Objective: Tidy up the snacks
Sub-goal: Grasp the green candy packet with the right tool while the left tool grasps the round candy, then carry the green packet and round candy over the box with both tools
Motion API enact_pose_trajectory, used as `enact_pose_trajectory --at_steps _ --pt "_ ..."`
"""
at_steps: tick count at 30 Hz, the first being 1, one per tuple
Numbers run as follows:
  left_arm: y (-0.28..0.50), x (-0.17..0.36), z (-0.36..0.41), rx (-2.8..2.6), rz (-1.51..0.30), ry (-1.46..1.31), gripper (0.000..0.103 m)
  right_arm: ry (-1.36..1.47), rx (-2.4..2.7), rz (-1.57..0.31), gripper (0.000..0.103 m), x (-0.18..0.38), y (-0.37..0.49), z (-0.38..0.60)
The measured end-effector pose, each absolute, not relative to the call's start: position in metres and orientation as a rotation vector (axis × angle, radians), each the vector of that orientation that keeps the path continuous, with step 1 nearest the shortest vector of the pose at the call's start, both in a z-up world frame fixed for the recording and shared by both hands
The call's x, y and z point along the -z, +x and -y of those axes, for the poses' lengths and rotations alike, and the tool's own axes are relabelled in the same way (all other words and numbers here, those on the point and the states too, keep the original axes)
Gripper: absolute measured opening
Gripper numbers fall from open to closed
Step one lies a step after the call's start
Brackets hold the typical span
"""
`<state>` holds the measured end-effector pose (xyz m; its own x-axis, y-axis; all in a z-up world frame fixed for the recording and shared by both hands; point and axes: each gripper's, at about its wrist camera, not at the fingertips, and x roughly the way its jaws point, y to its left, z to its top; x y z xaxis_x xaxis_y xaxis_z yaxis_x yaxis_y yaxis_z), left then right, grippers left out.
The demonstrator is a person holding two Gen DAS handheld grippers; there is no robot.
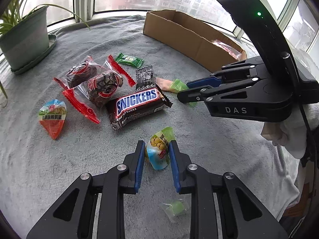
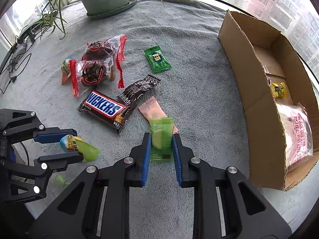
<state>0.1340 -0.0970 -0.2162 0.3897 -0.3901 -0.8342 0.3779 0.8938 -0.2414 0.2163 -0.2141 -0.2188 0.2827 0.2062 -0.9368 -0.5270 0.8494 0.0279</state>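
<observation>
Snacks lie scattered on a grey blanket. My left gripper (image 1: 156, 149) stands around a small green-and-blue egg snack pack (image 1: 158, 151), its pads close on both sides; it also shows in the right wrist view (image 2: 76, 144). My right gripper (image 2: 160, 141) stands around a light green candy pack (image 2: 161, 137) that lies over a pink packet (image 2: 152, 108). A Snickers bar (image 1: 137, 104), two red-edged cake packs (image 1: 93, 81), a dark green candy (image 1: 129, 59), a black sachet (image 1: 145, 76) and an orange egg pack (image 1: 52, 117) lie beyond.
An open cardboard box (image 2: 257, 75) stands at the right, holding a pink bread bag (image 2: 299, 133) and a yellow candy (image 2: 278, 89). A potted plant (image 1: 24, 39) stands at the far left. A small green candy (image 1: 176, 208) lies under my left gripper. Cables (image 2: 14, 63) lie at the left edge.
</observation>
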Motion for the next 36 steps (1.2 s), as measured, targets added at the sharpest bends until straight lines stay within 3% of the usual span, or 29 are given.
enact_pose_trajectory --at_steps 17,36 --pt "0.138 0.19 0.095 0.49 -1.019 -0.031 0.023 -0.211 -0.471 -1.085 0.022 0.17 0.215 0.247" --pt "0.212 0.133 0.132 0.528 -0.896 0.0 0.023 -0.152 -0.315 -0.971 0.022 0.109 0.264 0.33"
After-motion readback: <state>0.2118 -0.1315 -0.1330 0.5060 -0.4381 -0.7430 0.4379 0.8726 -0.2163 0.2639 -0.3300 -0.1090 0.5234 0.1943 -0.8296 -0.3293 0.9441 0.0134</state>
